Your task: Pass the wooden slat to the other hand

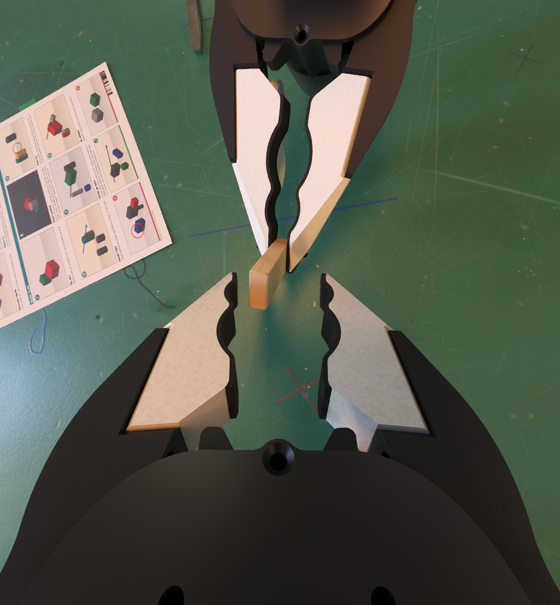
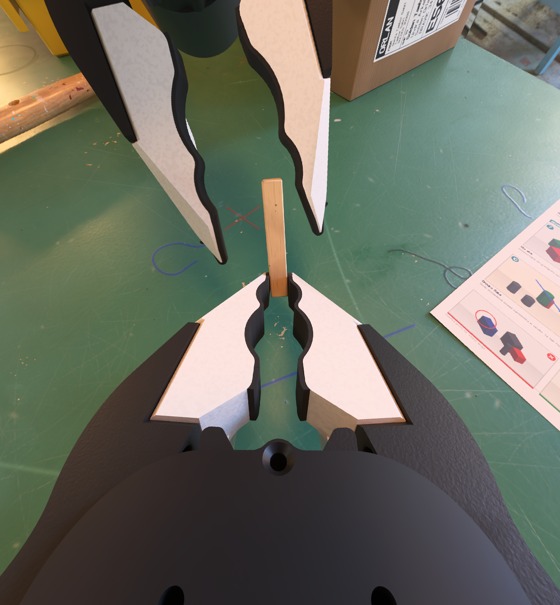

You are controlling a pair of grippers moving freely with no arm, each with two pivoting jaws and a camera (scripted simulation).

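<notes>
The wooden slat (image 2: 274, 235) is a light tan strip. My right gripper (image 2: 278, 278) is shut on its near end, and it sticks out forward over the green table. In the left wrist view the slat (image 1: 265, 278) points toward me, its free end just beyond my left fingertips and a little left of centre. My left gripper (image 1: 278, 278) is open and empty. In the right wrist view the left gripper (image 2: 270, 245) faces mine from above with its fingers spread on either side of the slat, apart from it. The right gripper (image 1: 280, 255) also shows in the left wrist view.
A printed instruction sheet (image 1: 59, 196) lies left of the grippers and shows at the right in the right wrist view (image 2: 527, 301). A cardboard box (image 2: 393, 42), a wooden handle (image 2: 26, 111) and a yellow object (image 2: 42, 29) stand at the table's far side. Bits of thread lie about.
</notes>
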